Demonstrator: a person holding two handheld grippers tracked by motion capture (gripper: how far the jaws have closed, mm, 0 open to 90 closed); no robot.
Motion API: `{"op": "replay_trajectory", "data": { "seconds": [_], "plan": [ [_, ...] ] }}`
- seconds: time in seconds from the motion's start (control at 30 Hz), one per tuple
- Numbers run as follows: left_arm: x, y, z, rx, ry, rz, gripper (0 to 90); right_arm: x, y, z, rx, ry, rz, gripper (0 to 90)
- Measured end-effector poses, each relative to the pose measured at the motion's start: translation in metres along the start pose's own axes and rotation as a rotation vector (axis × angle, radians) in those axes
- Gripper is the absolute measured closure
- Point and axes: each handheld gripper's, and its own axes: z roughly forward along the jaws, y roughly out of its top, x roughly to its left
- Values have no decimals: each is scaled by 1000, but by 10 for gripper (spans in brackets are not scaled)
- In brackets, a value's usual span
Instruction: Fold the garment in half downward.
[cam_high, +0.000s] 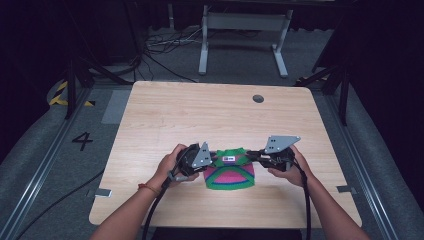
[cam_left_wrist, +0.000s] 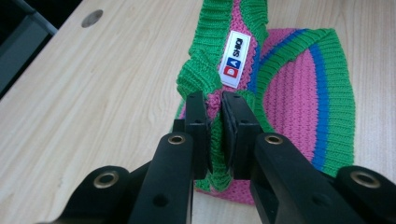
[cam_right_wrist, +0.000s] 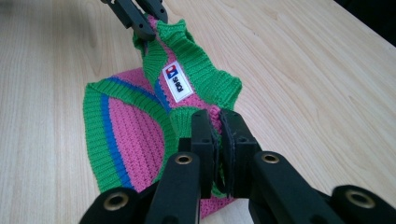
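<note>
Forearms came in from the near edge of the table, and we held a gripper in each hand. Our left gripper had its jaws clamped on the left end of the knitted hat's green ribbed band; our right gripper pinched the band's right end the same way, knit squeezed between the pads. Between the two grips the band stood raised, its white label facing up. The rest of the hat, pink with blue and green stripes, lay flat on the light wood close to the table's near edge. Farther off we saw a small round hole by the far edge, and beyond it a grey stand on the floor.
</note>
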Motion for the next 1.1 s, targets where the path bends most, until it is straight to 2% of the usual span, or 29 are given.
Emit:
{"op": "replay_trajectory", "data": {
  "seconds": [0.07,0.17,0.23,0.33,0.43,0.5,0.63,0.67,0.73,0.77,0.87,1.0,1.07,1.1],
  "plan": [
    [-2,-2,2,10,4,11,816,1,-1,0,1,-4,-1,842],
    [-4,-5,4,24,0,5,815,4,-5,2,5,6,-3,840],
    [0,-6,6,33,1,14,815,5,-7,4,12,17,-10,848],
    [13,-7,10,30,5,-23,815,1,-6,11,32,7,-16,849],
    [14,-5,8,16,6,-17,811,-3,-4,15,34,1,-15,846],
    [9,-4,6,5,-11,-7,808,-2,-5,15,19,9,-13,832],
    [-5,-6,3,12,-40,17,779,3,-10,10,18,22,-4,821],
    [-11,-7,0,12,-68,19,769,5,-12,9,21,25,-6,808],
    [-17,-9,-4,19,-80,21,726,10,-17,5,42,33,-16,796],
    [-20,-10,-6,28,-100,12,711,12,-19,3,49,35,-15,786],
    [-23,-11,-11,27,-109,8,687,16,-21,-2,57,40,-13,757],
    [-25,-13,-21,11,-129,-38,643,21,-22,-11,42,34,-12,752],
    [-24,-14,-23,-2,-138,-85,642,24,-21,-14,33,28,-3,751],
    [-25,-15,-24,-1,-169,-132,649,25,-21,-15,32,31,-4,748]
  ]
}}
